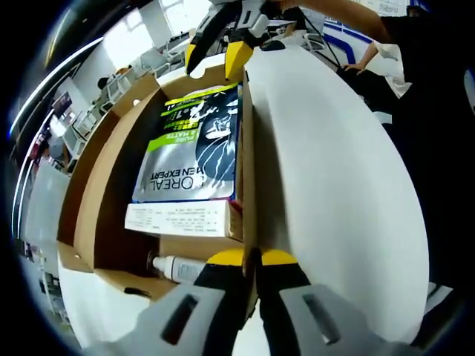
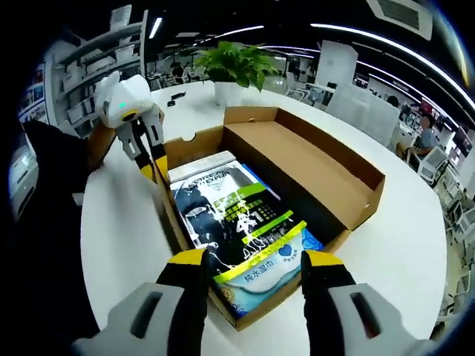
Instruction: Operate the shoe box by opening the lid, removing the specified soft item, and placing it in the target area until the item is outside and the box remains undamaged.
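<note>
A big white table (image 2: 415, 252) spreads wide, and a leafy green potted plant (image 2: 236, 65) stands at its far side. Behind it, an open office: long ceiling light strips (image 2: 371, 33) glow overhead, shelving (image 2: 70, 81) rises at far left, white desks (image 2: 371, 111) and seated people sit off to the right. In the left gripper view, bright windows (image 1: 130, 41) shine beyond.
</note>
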